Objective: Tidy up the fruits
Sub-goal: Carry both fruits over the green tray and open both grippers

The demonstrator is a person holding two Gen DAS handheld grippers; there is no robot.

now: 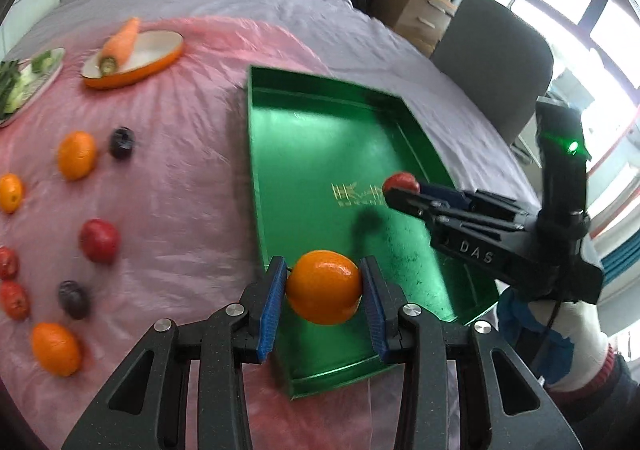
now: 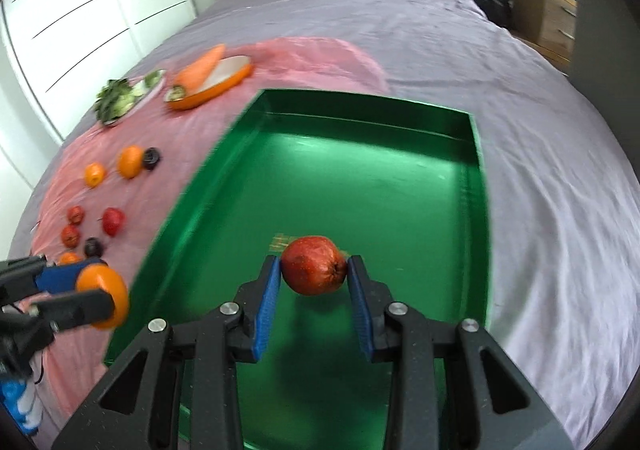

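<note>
- Left gripper (image 1: 324, 286), tilted steeply down over the near-left corner of the shiny green rectangular metal tray (image 1: 320, 97), is clamped on a round orange citrus fruit (image 1: 324, 286); lower it before letting go.
- Right gripper (image 2: 314, 270), tilted down over the tray's middle, pinches a small red apple-like fruit (image 2: 314, 270); set it apart from the orange.

Red fruit (image 2: 313, 265) between right gripper (image 2: 314, 270) jaws, above green tray (image 2: 478, 185)
</note>
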